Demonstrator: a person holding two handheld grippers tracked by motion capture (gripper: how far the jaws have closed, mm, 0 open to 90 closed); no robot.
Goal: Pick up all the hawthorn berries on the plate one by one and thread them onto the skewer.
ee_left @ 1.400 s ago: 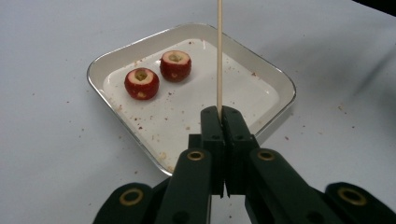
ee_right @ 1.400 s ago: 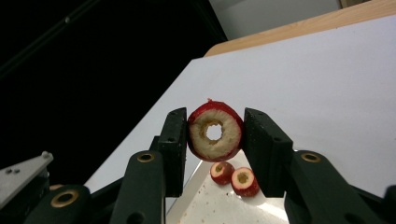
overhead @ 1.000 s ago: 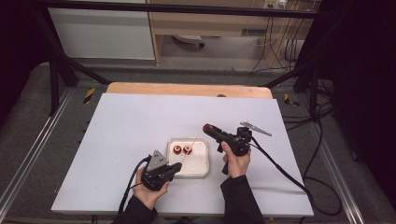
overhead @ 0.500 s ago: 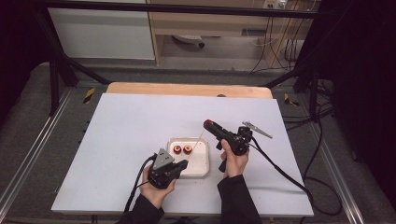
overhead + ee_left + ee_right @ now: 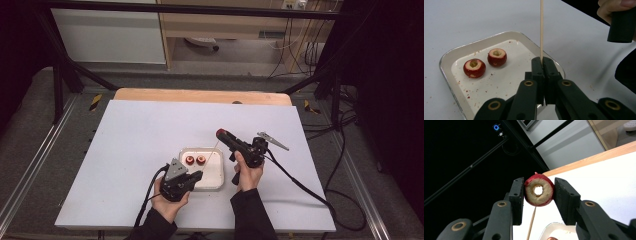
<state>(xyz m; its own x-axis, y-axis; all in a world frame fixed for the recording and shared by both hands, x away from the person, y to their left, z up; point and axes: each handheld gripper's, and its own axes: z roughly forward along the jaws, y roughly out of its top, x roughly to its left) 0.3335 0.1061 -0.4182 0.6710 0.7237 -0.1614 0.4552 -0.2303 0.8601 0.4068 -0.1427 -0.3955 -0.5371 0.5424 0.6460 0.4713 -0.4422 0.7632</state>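
My left gripper (image 5: 199,175) sits at the near edge of a white tray (image 5: 215,181) and is shut on the lower end of a thin wooden skewer (image 5: 541,25). The skewer (image 5: 210,156) slants up toward my right gripper (image 5: 220,134), which hangs above the tray's far right corner. That gripper (image 5: 539,195) is shut on a cored red fruit (image 5: 539,190), its hole facing the camera. The skewer's top (image 5: 532,222) ends just under this fruit. Two more cored red fruits (image 5: 474,68) (image 5: 497,57) lie in the tray (image 5: 449,57), left of the left gripper (image 5: 541,61).
The tray rests near the front middle of a white table (image 5: 125,145) with a wooden strip (image 5: 200,96) along its far edge. A black cable (image 5: 300,186) trails from the right gripper over the table's right side. Dark frame posts (image 5: 60,75) stand beyond the table.
The left gripper has slid a little to the right, up to the tray's near edge, carrying the skewer. The right gripper with its fruit has stayed where it was.
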